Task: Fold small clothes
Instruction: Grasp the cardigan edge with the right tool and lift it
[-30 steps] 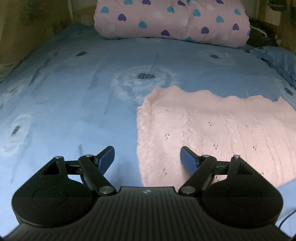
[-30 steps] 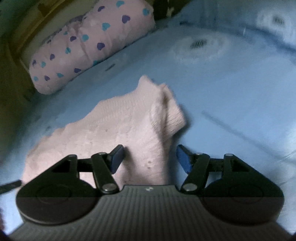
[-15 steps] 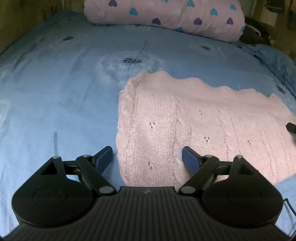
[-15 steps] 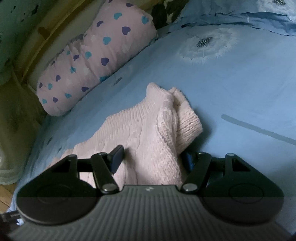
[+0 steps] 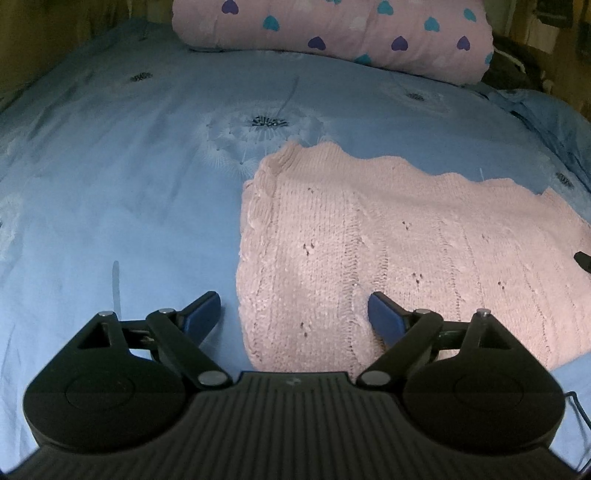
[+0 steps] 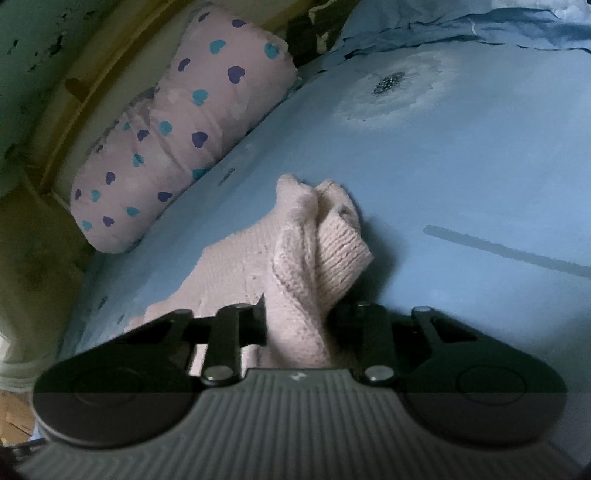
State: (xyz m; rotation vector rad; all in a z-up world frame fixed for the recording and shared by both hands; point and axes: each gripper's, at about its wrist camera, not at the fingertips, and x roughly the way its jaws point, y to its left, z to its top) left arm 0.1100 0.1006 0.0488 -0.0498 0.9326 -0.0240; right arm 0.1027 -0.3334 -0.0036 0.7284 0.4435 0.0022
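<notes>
Now pink knit sweater (image 6: 295, 273) bunched in clenched right fingers (image 6: 258, 321), left fingers (image 5: 201, 314) spread astride its edge

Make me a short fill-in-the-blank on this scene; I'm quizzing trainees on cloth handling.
1. The knitted garment lying on the bed is ____ in colour.
2. The right gripper is ____ on a bunched end of the garment.
3. The left gripper is ____, with the garment's near corner between its fingers.
4. The pillow is printed with ____.

Missing words: pink; shut; open; hearts
</notes>
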